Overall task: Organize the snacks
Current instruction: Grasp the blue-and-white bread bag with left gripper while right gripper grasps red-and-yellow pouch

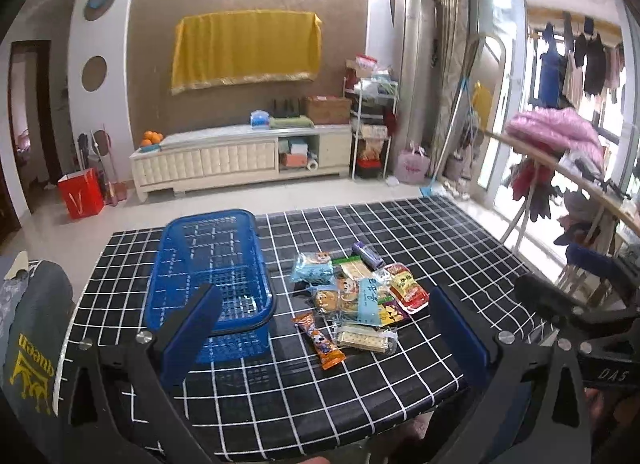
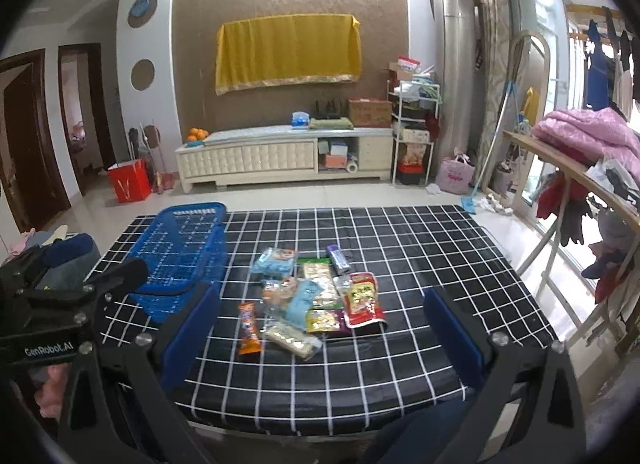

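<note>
Hovering above the near edge of the counter [image 1: 400, 224], the left gripper [image 1: 324, 328] and the right gripper [image 2: 320, 324] both have their jaws spread wide and hold nothing. A heap of snack packets [image 1: 356, 296] lies on the black checked cloth near the middle. An orange packet [image 1: 320, 340] lies at its near left. Just left of the heap stands a blue basket [image 1: 212, 276], with nothing inside it.
</note>
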